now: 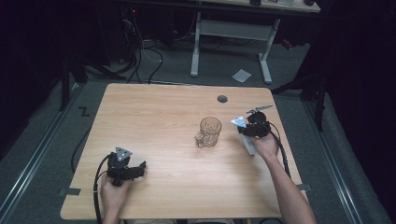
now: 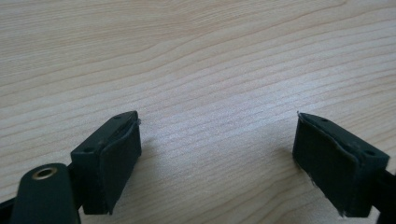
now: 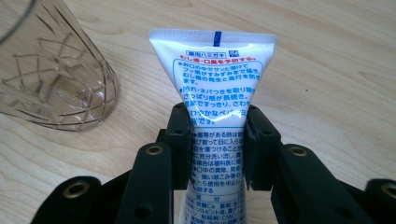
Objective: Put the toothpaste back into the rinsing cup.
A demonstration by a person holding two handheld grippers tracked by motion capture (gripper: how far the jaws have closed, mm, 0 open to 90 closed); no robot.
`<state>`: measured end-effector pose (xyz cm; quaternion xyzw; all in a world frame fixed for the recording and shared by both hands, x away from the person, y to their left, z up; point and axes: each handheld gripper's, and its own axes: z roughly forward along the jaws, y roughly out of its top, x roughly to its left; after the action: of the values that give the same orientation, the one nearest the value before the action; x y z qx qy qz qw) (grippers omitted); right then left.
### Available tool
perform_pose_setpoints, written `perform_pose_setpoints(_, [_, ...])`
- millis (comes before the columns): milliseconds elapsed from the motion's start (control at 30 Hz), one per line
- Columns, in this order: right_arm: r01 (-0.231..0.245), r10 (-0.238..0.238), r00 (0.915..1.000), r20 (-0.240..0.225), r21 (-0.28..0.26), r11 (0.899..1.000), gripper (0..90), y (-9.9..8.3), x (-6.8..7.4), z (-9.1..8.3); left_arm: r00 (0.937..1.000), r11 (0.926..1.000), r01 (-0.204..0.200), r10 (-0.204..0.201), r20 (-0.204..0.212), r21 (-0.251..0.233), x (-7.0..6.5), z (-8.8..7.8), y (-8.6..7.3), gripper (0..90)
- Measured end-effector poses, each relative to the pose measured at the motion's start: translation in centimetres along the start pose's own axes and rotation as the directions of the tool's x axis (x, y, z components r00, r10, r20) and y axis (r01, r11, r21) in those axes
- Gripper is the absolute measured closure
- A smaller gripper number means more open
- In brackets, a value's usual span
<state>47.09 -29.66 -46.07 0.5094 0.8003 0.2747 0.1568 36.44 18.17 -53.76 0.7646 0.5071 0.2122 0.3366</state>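
A: Item 1?
B: Toothpaste tube (image 3: 212, 93), white w/ blue and red print, flat crimped end fwd. Right gripper (image 3: 215, 140) fingers clamped on its middle, just beside glass mug (image 1: 208, 132), prob. for dropping in.
A: Left gripper (image 2: 217, 154)?
B: Fingers spread, nothing between, idle over desk (image 1: 154, 121).

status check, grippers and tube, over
Right gripper shut on toothpaste tube. Left gripper open over bare table. Glass mug left of tube, apart.

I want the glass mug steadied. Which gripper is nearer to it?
Right. The right gripper, shut on a tube, is just beside the mug; the left gripper sits open, far across the table.
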Motion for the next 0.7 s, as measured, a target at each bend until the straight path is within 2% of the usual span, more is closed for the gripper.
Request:
perform_pose_setpoints(267, [0.029, -0.030, 0.9994, -0.017, -0.051, 0.998, 68.0, 0.0, 0.4, -1.5, 1.0000, 1.0000, 0.001, -0.001, -0.001, 0.001, 0.0, 0.0, 0.0, 15.6])
perform_pose_setpoints(400, [0.029, -0.032, 0.9987, -0.040, -0.071, 0.997, 68.0, -0.2, 0.8, -2.1, 1.0000, 1.0000, 0.002, -0.002, -0.002, 0.001, 0.0, 0.0, 0.0, 15.7])
perform_pose_setpoints(700, [0.056, -0.066, 0.9951, -0.074, -0.128, 0.990, 68.0, -0.3, 1.8, -3.7, 1.0000, 1.0000, 0.002, -0.002, -0.003, 0.001, 0.0, 0.0, 0.0, 15.7])
